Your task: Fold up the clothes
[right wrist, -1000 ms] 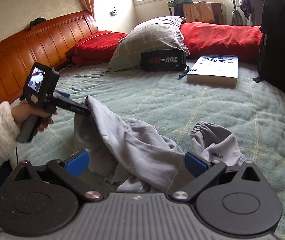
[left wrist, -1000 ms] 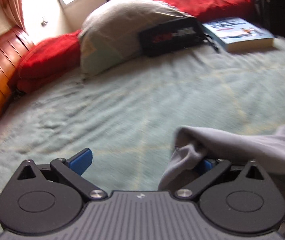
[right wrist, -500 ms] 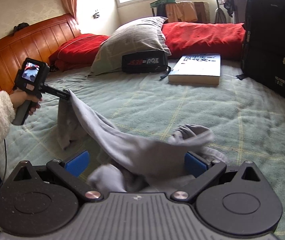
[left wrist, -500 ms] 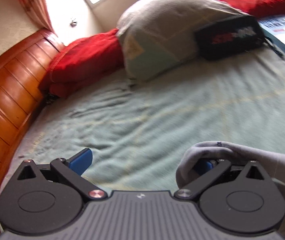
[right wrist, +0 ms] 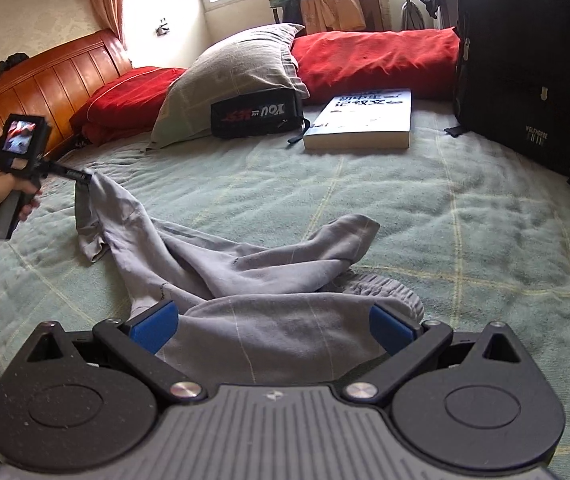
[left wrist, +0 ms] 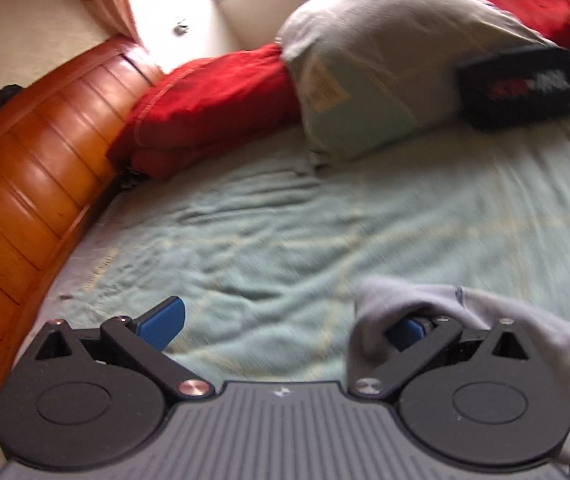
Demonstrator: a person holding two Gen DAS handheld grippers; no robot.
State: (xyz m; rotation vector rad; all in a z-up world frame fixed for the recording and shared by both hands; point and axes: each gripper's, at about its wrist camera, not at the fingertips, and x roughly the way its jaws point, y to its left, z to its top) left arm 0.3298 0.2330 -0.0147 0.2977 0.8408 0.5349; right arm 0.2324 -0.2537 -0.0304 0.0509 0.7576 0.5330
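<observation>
Grey trousers strung between two grippers on the bed

Nearest, the right gripper (right wrist: 271, 326) stands wide, waistband bunched between its pads but not pinched. The trousers (right wrist: 221, 264) run long-axis from there up-left across the green sheet (right wrist: 465, 216) to the left gripper (right wrist: 85, 177), where a leg end hangs draped. Only the left wrist view shows that gripper (left wrist: 285, 322) spread wide, cloth hooked over one finger. Far back: pillow (right wrist: 233, 80), book (right wrist: 365, 118), backpack (right wrist: 525, 60).

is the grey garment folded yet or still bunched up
Still bunched: the grey garment lies twisted and crumpled on the bed, one end draped over the open left gripper.
</observation>
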